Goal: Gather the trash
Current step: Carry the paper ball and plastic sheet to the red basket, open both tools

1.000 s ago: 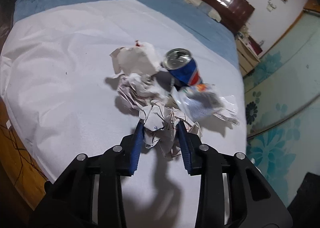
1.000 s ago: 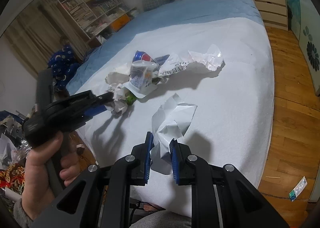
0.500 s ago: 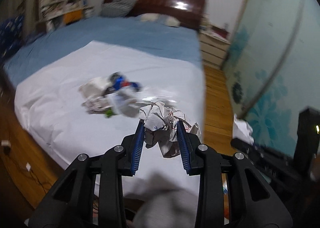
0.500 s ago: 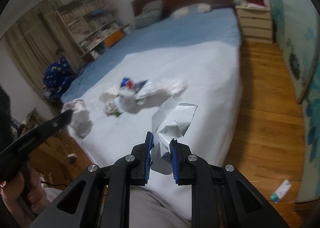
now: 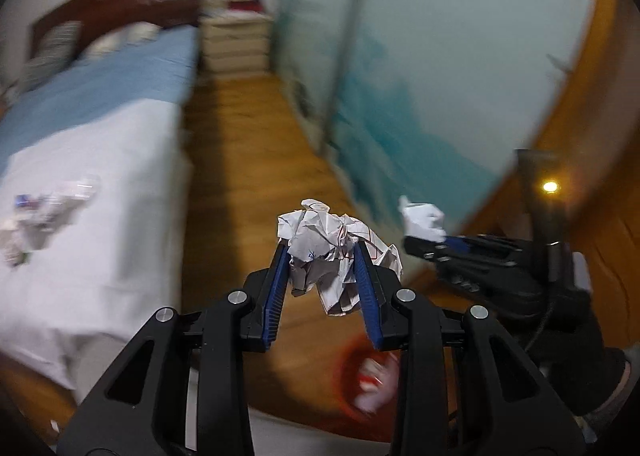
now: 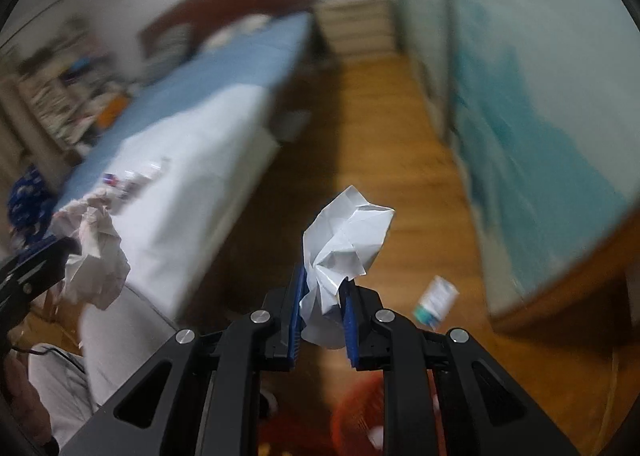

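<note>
My left gripper (image 5: 320, 252) is shut on a crumpled printed paper ball (image 5: 324, 244), held in the air over the wooden floor. My right gripper (image 6: 322, 276) is shut on a crumpled white paper (image 6: 346, 236), also in the air. Each gripper shows in the other's view: the right one (image 5: 424, 242) with its white paper, the left one (image 6: 60, 252) with its paper ball (image 6: 96, 256). A red bin (image 5: 368, 376) with trash inside sits blurred below the left gripper; it also shows below the right gripper (image 6: 356, 416). More trash (image 5: 40, 207) lies on the bed's white sheet (image 5: 100, 215).
The bed (image 6: 208, 123) runs along the left, the wooden floor (image 6: 380, 143) beside it. A teal patterned wall (image 6: 540, 115) stands on the right. A small white-and-teal packet (image 6: 434, 302) lies on the floor. A drawer unit (image 5: 234, 39) stands at the far end.
Both grippers have swung right, away from the bed, still holding their papers. The floor, the wall and the red bin have come into view.
</note>
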`<state>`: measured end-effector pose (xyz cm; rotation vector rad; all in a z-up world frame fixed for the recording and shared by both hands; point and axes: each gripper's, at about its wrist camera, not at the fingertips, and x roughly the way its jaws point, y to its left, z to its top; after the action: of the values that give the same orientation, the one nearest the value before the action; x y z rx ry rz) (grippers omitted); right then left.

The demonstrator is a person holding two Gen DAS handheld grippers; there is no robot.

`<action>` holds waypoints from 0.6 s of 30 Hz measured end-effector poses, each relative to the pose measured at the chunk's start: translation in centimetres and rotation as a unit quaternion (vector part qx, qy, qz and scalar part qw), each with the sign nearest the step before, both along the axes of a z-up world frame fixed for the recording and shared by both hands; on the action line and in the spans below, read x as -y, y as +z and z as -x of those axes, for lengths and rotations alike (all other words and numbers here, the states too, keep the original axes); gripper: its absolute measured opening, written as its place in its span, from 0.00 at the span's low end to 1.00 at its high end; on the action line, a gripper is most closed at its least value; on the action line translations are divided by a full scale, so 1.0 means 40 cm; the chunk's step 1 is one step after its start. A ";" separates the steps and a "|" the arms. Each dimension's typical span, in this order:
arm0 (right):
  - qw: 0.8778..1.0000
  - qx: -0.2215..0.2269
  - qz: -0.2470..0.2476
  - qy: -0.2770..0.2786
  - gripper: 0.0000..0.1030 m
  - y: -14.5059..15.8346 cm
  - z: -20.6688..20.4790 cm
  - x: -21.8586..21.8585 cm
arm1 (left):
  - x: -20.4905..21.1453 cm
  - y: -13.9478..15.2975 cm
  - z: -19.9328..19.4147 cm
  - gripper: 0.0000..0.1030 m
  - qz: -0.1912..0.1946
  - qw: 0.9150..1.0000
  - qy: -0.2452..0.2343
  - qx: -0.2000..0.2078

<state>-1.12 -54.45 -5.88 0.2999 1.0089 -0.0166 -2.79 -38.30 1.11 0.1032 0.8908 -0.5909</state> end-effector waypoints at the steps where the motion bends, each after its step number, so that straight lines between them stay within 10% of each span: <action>1: 1.000 -0.010 -0.002 -0.010 0.18 -0.024 0.024 0.025 | 0.034 -0.022 0.010 0.32 -0.004 1.000 -0.017 -0.014; 7: 0.988 -0.127 -0.048 -0.070 0.19 -0.252 0.192 0.163 | 0.196 -0.233 0.053 0.32 -0.059 0.982 -0.104 -0.147; 14: 0.971 -0.201 -0.092 -0.095 0.21 -0.404 0.309 0.188 | 0.261 -0.359 0.091 0.34 -0.139 0.956 -0.153 -0.207; 18: 0.969 -0.204 -0.090 -0.108 0.46 -0.420 0.335 0.188 | 0.283 -0.358 0.090 0.49 -0.156 0.954 -0.155 -0.202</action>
<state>-14.54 -61.98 -22.69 0.5896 1.3855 -0.1921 -6.41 -49.64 -13.20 0.4245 1.3793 -0.7747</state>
